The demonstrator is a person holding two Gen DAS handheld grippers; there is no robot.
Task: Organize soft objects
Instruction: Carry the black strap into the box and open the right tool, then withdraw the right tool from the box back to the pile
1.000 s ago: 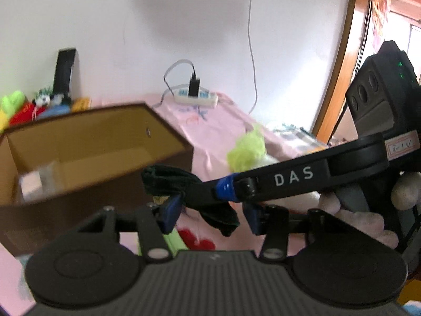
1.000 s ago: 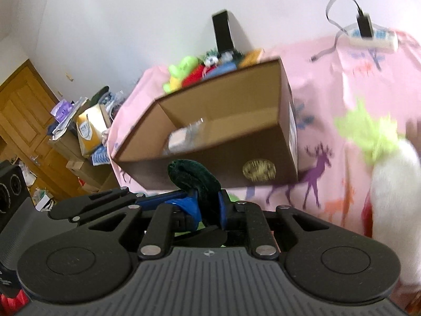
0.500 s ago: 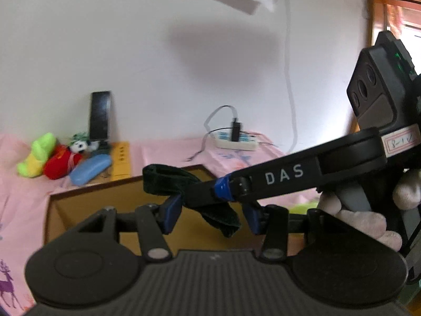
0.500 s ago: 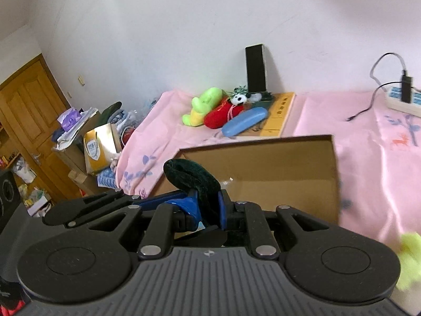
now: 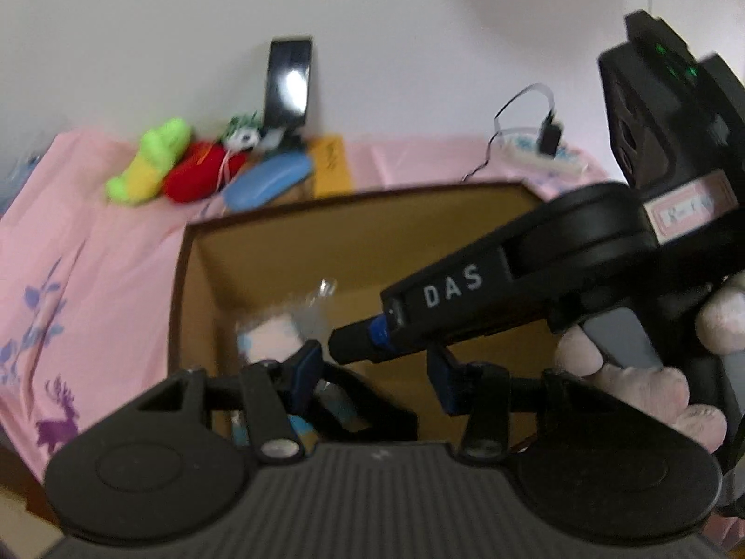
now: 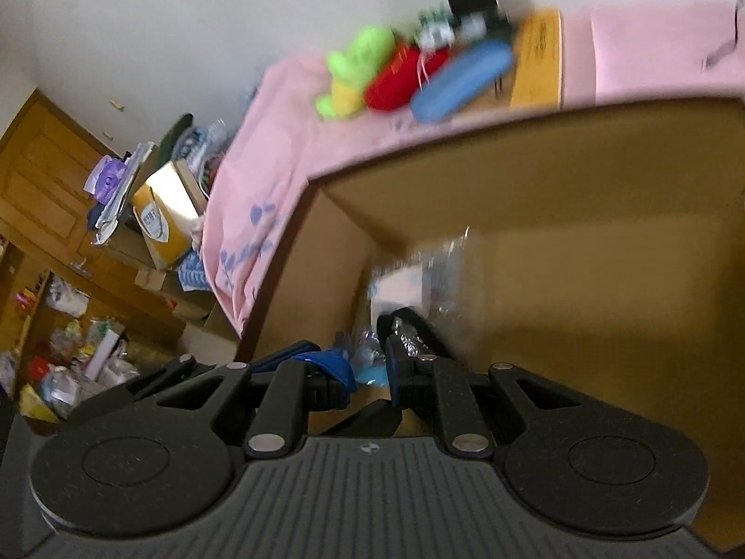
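Both grippers hang over the open cardboard box [image 5: 354,228], which sits on a surface covered with a pink cloth [image 5: 84,251].

Left gripper [image 5: 372,372]: jaws released, blue pads well apart, nothing between them. The finger of the right gripper, marked DAS, crosses this view from the right and reaches in between the left pads.

Right gripper [image 6: 368,368]: jaws parted with a gap between the blue pads. A dark soft object [image 6: 414,330] lies inside the box just ahead of the right-hand pad; whether the pad touches it cannot be told because of blur. In the left wrist view the same dark object [image 5: 368,410] shows low in the box, under the pads.

Box contents: a white packet in clear wrapping [image 6: 405,284] near the left inner wall, plus light blue items [image 6: 368,363] too blurred to identify.

Behind the box, against the wall: a green and yellow plush toy [image 5: 149,163], a red plush toy [image 5: 200,177], a blue case [image 5: 265,177] and a black phone [image 5: 288,84] standing upright. A power strip [image 5: 540,149] lies at the far right
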